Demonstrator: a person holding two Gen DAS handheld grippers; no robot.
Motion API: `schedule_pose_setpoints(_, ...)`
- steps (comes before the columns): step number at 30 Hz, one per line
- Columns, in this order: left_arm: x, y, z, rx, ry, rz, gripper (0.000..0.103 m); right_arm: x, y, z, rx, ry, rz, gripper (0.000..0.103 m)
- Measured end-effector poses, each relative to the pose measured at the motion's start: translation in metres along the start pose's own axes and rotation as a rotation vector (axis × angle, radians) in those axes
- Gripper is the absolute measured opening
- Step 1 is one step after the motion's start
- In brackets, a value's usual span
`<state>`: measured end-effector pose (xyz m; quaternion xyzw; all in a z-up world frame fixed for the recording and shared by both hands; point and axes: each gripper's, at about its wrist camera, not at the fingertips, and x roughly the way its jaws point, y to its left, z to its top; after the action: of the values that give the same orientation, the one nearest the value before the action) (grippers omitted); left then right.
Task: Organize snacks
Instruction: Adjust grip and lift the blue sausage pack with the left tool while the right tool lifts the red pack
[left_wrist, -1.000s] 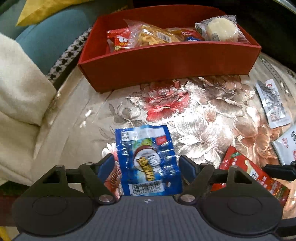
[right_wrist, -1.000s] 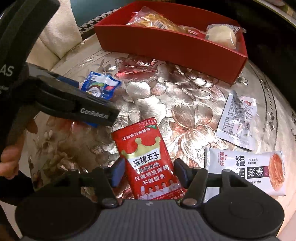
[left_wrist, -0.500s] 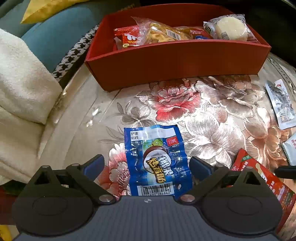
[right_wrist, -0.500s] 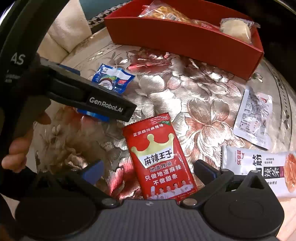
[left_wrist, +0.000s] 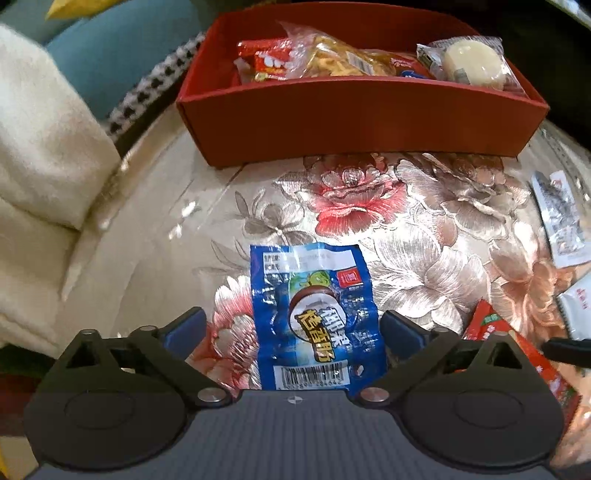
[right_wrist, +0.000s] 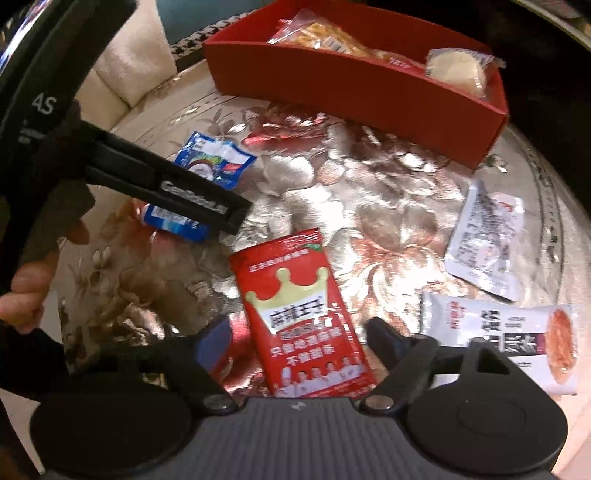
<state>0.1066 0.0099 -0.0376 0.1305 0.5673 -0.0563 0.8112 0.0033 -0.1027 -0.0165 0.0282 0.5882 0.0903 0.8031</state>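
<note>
The blue packet (left_wrist: 314, 321) lies flat on the counter (left_wrist: 424, 258) between my left gripper (left_wrist: 291, 328), fingers wide and clear of it. The red packet (right_wrist: 299, 317) sits between my right gripper (right_wrist: 299, 339), whose fingers have just been closing but don't seem to press yet. I judge both pickups are under way; next, squeeze and lift toward the red box (left_wrist: 354, 122), which already holds several wrapped snacks.

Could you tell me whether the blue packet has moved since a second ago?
No: the blue packet still lies just below the red flower print.
</note>
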Motion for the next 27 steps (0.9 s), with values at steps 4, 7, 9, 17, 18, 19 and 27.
schedule_pose_setpoints(4, -0.004, 0.003, -0.002, -0.038, 0.013, -0.062, 0.082, -0.005, -0.005, -0.003, 0.013, -0.013, -0.009, 0.053)
schedule_pose_setpoints(7, -0.01, 0.001, -0.007, -0.038, 0.013, -0.055, 0.076, -0.01, -0.005, -0.006, 0.019, -0.013, -0.004, 0.05)
schedule_pose_setpoints(9, -0.012, 0.001, -0.01, -0.035, 0.009, -0.048, 0.076, -0.01, -0.003, -0.008, 0.017, -0.012, -0.008, 0.05)
schedule_pose_setpoints(17, -0.018, -0.003, -0.023, -0.017, 0.013, -0.04, 0.076, -0.013, 0.0, -0.011, 0.035, -0.015, -0.001, 0.049)
schedule_pose_setpoints(18, -0.018, -0.003, -0.023, -0.013, 0.012, -0.04, 0.076, -0.014, 0.0, -0.01, 0.039, -0.017, 0.001, 0.049)
schedule_pose_setpoints(19, -0.02, -0.004, -0.024, -0.007, 0.008, -0.041, 0.076, -0.015, 0.0, -0.01, 0.043, -0.019, 0.002, 0.049)
schedule_pose_setpoints(27, -0.031, -0.005, -0.028, 0.008, -0.017, -0.041, 0.076, -0.014, -0.003, -0.006, 0.052, -0.032, -0.013, 0.048)
